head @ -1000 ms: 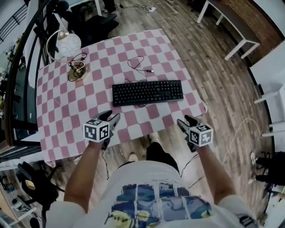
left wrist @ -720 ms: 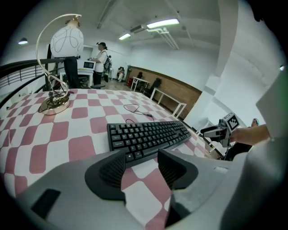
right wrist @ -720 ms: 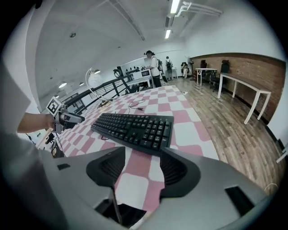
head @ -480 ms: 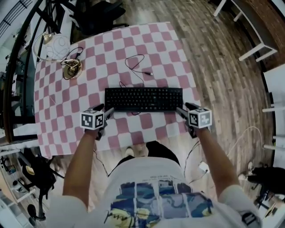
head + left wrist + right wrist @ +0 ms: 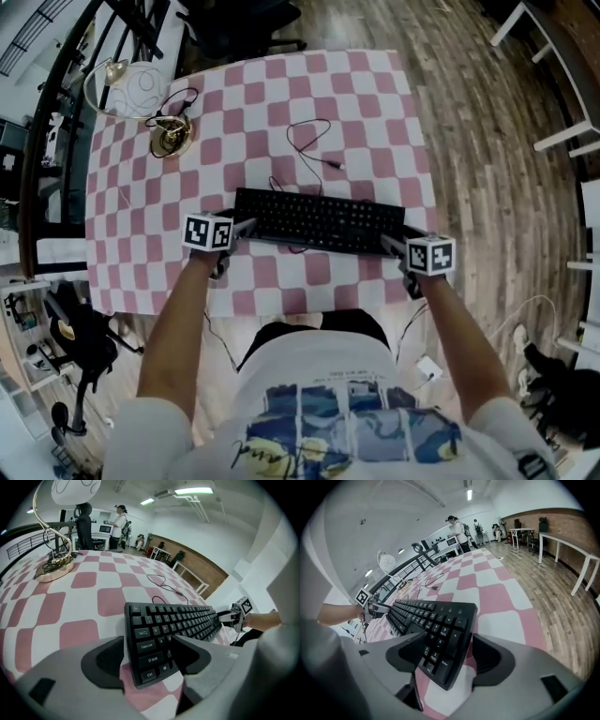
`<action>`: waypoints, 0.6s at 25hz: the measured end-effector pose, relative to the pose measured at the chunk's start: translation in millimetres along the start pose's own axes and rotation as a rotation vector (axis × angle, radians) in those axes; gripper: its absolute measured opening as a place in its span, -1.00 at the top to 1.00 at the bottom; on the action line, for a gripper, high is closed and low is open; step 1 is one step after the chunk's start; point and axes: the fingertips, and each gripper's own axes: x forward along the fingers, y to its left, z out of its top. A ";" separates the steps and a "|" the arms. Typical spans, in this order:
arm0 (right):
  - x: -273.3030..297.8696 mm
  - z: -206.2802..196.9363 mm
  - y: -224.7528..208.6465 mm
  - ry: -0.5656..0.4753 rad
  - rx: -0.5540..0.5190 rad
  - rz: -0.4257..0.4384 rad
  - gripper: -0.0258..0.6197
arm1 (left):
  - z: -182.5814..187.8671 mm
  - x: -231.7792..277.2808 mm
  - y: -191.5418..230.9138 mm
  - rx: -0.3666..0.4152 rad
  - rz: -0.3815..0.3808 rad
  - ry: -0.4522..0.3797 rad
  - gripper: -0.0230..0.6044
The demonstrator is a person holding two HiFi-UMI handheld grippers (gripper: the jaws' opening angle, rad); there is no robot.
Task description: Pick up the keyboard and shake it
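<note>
A black keyboard [image 5: 319, 220] lies flat on the pink-and-white checked table [image 5: 141, 234], its cable [image 5: 314, 150] trailing away from me. My left gripper [image 5: 246, 228] is at its left end and my right gripper [image 5: 394, 242] at its right end. In the left gripper view the keyboard's [image 5: 178, 620] short end sits between the jaws of the left gripper [image 5: 147, 653]. In the right gripper view the numpad end of the keyboard [image 5: 426, 616] sits between the jaws of the right gripper [image 5: 443, 656]. Both pairs of jaws have just been opening and stand wide, with no pad pressing.
A lamp with a brass base [image 5: 172, 139] and a white round shade [image 5: 131, 86] stands at the table's far left corner. The table's near edge [image 5: 309, 309] is just under my arms. Wooden floor and white tables [image 5: 553, 56] lie to the right.
Both grippers have moved forward from the table's near edge to the two ends of the keyboard. The keyboard has not shifted on the cloth.
</note>
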 end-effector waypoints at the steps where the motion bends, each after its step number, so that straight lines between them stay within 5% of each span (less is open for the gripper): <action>1: 2.6 0.4 1.1 0.007 0.001 0.005 -0.06 | 0.5 2.9 0.5 -0.006 -0.015 0.007 -0.03; 6: 5.7 0.2 0.5 0.038 0.000 0.019 -0.05 | 0.2 10.7 -2.2 -0.018 -0.068 0.037 -0.09; 15: -1.2 0.2 2.3 0.019 -0.010 -0.013 0.00 | 3.6 4.5 -5.1 0.032 -0.053 -0.004 -0.08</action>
